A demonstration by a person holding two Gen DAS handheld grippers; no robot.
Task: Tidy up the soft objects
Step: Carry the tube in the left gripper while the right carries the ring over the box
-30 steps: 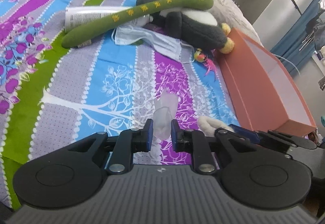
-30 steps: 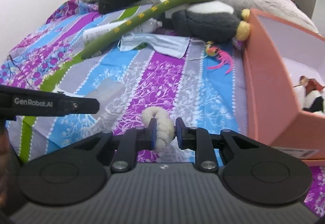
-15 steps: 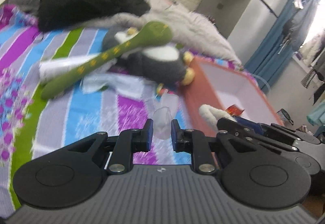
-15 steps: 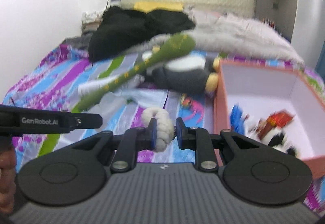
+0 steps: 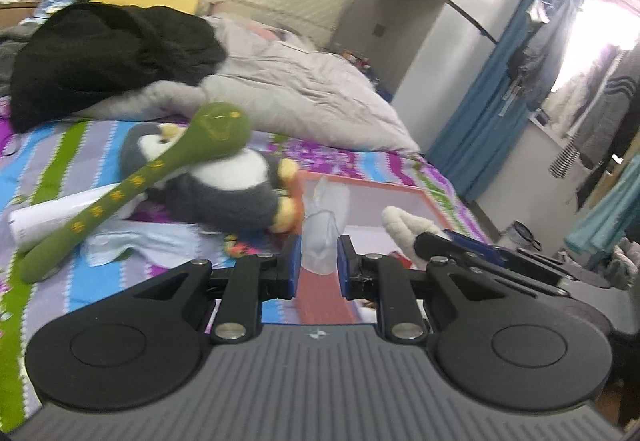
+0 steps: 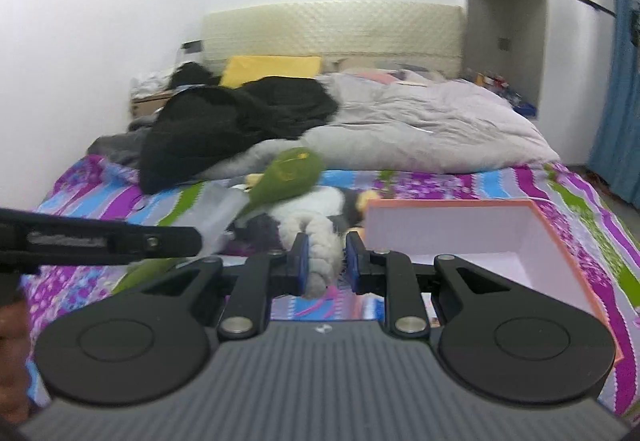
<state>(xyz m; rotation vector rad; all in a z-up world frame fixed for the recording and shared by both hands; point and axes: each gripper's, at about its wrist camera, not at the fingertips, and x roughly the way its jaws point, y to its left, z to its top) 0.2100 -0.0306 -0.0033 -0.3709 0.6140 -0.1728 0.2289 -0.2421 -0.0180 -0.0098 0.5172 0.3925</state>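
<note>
Grippers point slightly downward above the bed: left gripper pinches a translucent soft piece, right gripper a cream plush rope.

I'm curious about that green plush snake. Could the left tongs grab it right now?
Probably not as things stand. The left tongs are already closed on a clear soft item. The green snake itself lies exposed, draped over the penguin plush.

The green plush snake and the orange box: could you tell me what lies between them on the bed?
The grey-and-white plush penguin lies between the green plush snake and the orange box, its yellow feet against the box's near corner. The left wrist view shows this best.
</note>
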